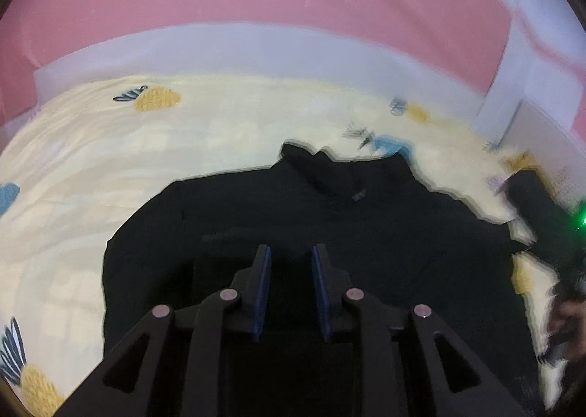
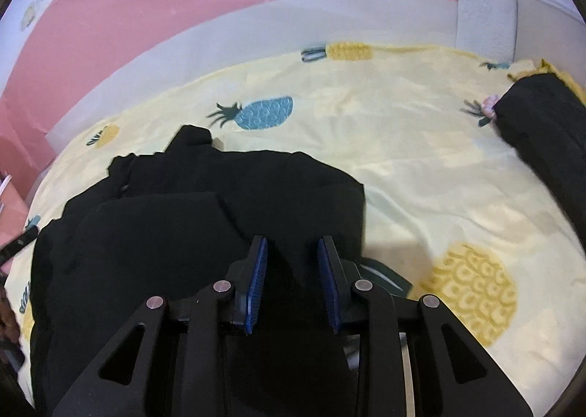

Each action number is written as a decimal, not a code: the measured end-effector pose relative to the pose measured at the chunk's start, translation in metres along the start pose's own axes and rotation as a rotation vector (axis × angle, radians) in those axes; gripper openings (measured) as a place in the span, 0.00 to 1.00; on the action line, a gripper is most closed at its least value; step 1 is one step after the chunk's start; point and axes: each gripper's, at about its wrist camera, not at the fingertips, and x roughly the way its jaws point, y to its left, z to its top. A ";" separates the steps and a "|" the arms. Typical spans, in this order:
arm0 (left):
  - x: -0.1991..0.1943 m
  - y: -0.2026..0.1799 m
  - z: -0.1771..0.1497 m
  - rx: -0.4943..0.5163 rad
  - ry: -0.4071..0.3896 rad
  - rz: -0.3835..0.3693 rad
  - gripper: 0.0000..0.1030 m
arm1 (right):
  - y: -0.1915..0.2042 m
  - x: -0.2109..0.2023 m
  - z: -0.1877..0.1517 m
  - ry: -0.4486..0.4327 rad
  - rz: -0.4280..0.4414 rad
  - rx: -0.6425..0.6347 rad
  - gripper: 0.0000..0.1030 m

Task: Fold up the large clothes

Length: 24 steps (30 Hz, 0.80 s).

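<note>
Black garment [image 2: 205, 219] lies partly folded on the pineapple-print sheet [image 2: 421, 168], directly below and ahead of both the left gripper [image 1: 291, 252] and the right gripper [image 2: 293, 244], each narrowly parted with nothing visibly pinched, the right one nearer its right-hand edge.

A bed with a pale yellow pineapple-print sheet [image 2: 421, 160] carries a partly folded black garment [image 2: 183, 219] and a second dark item [image 2: 549, 124].

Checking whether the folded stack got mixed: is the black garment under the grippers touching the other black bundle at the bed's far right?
Apart. In the right wrist view, bare yellow pineapple-print sheet separates the black garment from the black bundle.
</note>
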 end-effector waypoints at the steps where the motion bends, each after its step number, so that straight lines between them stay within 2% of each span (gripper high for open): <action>1: 0.016 0.003 -0.005 0.006 0.028 0.025 0.24 | -0.003 0.010 0.002 0.012 -0.007 0.009 0.28; 2: 0.027 0.006 -0.011 0.009 0.038 0.026 0.23 | -0.006 0.023 0.003 0.035 -0.010 0.019 0.28; 5: 0.032 0.011 -0.028 0.010 -0.022 0.012 0.23 | -0.006 0.052 -0.004 0.102 -0.033 0.004 0.28; 7: 0.035 0.008 -0.031 0.024 -0.032 0.026 0.23 | 0.003 0.065 -0.010 0.091 -0.083 -0.068 0.28; 9: 0.036 0.006 -0.029 0.028 -0.024 0.039 0.22 | 0.004 0.067 -0.011 0.090 -0.094 -0.065 0.27; 12: 0.020 0.006 -0.023 0.007 -0.005 0.035 0.22 | 0.005 0.047 -0.008 0.076 -0.097 -0.062 0.27; 14: -0.001 0.009 -0.023 -0.022 -0.013 -0.002 0.22 | 0.009 0.022 -0.009 0.029 -0.095 -0.082 0.28; 16: -0.022 0.013 -0.027 -0.030 -0.048 -0.046 0.22 | 0.015 -0.011 -0.015 -0.029 -0.037 -0.091 0.28; 19: -0.041 0.011 -0.042 -0.020 -0.069 -0.086 0.22 | 0.027 -0.037 -0.028 -0.061 0.034 -0.110 0.28; 22: -0.022 0.010 -0.059 0.002 -0.009 -0.052 0.22 | 0.042 -0.029 -0.050 -0.017 0.049 -0.162 0.29; 24: -0.012 0.016 -0.062 -0.026 0.005 -0.092 0.23 | 0.039 0.002 -0.062 0.078 0.030 -0.159 0.27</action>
